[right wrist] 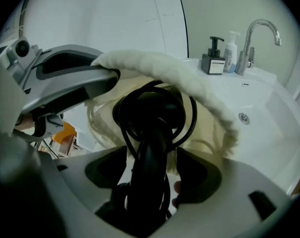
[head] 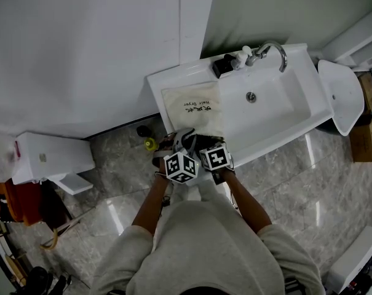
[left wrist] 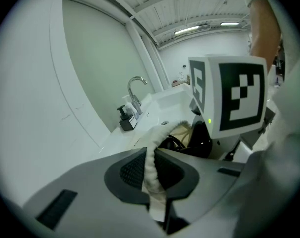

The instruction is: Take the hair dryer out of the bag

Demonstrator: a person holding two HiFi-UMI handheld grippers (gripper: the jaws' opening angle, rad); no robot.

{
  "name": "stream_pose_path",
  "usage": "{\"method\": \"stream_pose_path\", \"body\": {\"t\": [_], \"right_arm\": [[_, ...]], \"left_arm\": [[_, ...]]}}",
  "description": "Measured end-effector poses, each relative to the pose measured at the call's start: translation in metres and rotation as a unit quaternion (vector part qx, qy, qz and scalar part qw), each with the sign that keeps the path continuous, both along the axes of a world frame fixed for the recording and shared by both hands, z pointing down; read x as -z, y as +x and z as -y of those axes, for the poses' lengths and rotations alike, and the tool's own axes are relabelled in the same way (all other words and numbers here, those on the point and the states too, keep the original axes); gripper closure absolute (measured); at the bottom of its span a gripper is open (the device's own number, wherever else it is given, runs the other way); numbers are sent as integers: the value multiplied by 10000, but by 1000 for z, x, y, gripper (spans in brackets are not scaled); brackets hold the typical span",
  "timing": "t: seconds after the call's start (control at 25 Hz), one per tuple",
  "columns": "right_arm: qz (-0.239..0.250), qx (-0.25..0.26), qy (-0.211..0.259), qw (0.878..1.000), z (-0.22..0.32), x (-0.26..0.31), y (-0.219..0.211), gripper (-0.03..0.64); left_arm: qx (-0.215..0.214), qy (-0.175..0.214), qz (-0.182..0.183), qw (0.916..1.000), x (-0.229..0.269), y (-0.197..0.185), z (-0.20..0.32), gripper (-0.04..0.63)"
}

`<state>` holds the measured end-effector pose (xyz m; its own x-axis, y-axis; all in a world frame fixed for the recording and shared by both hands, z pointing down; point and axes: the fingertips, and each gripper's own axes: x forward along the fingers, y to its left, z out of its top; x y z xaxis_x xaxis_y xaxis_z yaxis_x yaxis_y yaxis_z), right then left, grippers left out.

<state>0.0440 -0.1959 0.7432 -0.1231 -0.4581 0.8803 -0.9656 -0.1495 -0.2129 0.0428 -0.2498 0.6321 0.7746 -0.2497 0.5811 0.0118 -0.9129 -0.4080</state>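
Our left hand-held gripper (left wrist: pixel 150 175) pinches the bag (right wrist: pixel 189 73) rim, ten o'clock of the hair dryer (right wrist: pixel 150 108) — our right hand-held gripper (right wrist: pixel 150 175) straddles it, jaws apart; we close squarely before lifting.

cool, even light falls from ceiling strip lights (left wrist: pixel 189 30), glare streaks the glossy floor (head: pixel 115 217), and gripper views warp toward dark corners.

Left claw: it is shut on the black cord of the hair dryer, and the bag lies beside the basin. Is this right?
No. The left gripper view shows the left claw shut on the cloth rim of the bag instead. The bag lies beside the basin.
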Motion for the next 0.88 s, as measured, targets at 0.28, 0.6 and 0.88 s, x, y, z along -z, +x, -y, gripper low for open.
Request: {"method": "stream_pose_path", "body": {"t": [0.28,0.6,0.88], "right_arm": [[242,277,-482,9982,-1,-7,-10,321],[-36,414,-330,9986,1,-9,-2,413],[-1,495,-220,9985,0,-7,-1,460]], "left_arm": [[-32,-36,-9,10000,-1,-1,-1,566],[16,-52,4,10000,-2,-4,0,566],[46,-46,59,10000,-4,-6,0,566]]}}
